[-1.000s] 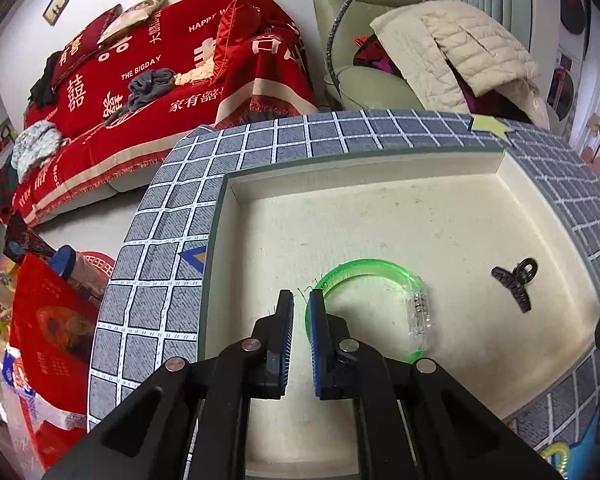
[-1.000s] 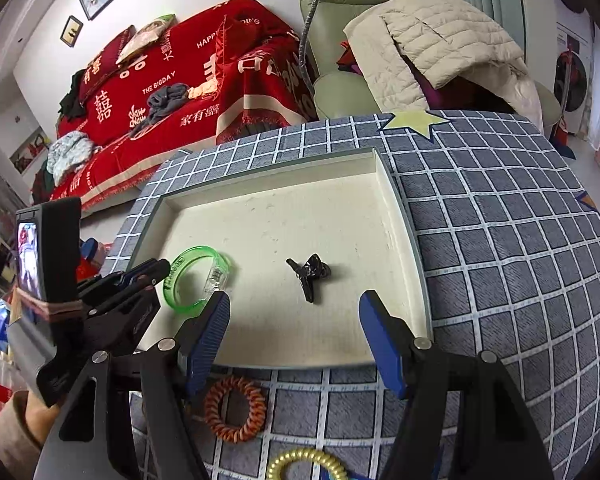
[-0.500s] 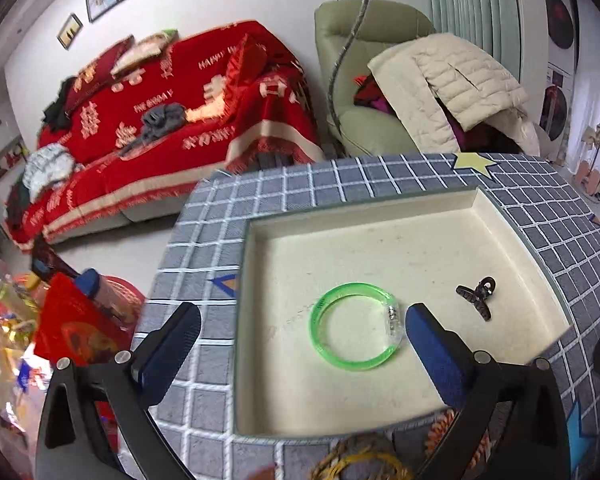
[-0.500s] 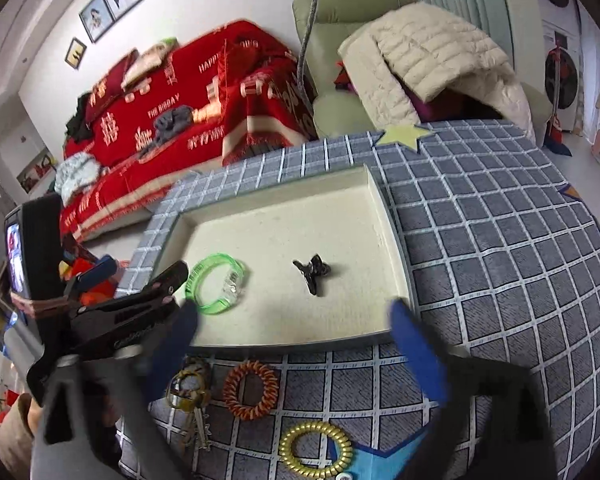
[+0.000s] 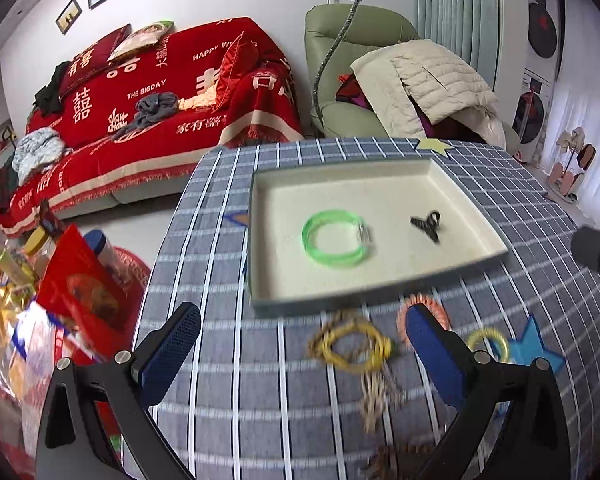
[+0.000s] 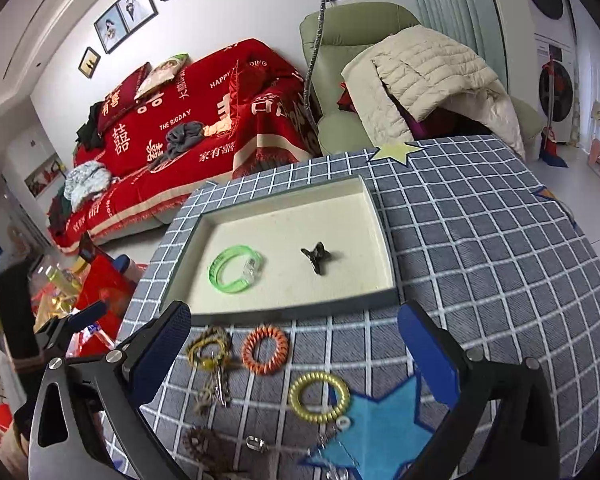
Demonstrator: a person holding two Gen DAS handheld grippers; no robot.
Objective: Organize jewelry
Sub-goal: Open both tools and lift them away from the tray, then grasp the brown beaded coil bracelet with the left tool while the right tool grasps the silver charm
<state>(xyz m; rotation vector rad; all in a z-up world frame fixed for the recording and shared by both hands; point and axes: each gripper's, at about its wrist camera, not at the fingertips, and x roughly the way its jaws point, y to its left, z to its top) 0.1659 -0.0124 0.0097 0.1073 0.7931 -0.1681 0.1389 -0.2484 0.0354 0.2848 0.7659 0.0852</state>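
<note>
The cream-lined tray point(image 6: 384, 240) sits flat on the checked cloth. Inside it, a clear green bangle point(image 6: 235, 269) lies flat on the left, with a black claw clip point(image 6: 318, 257) just right of it, the two apart. In front of the tray, out on the cloth: an orange coil tie point(image 6: 265, 350), a yellow coil tie point(image 6: 319, 397) nearer and to its right, and a yellow-brown cord loop point(image 6: 208, 351) with keys point(image 6: 219, 390) attached, left of the orange one. Smaller pieces nearer still are too blurred to tell.
</note>
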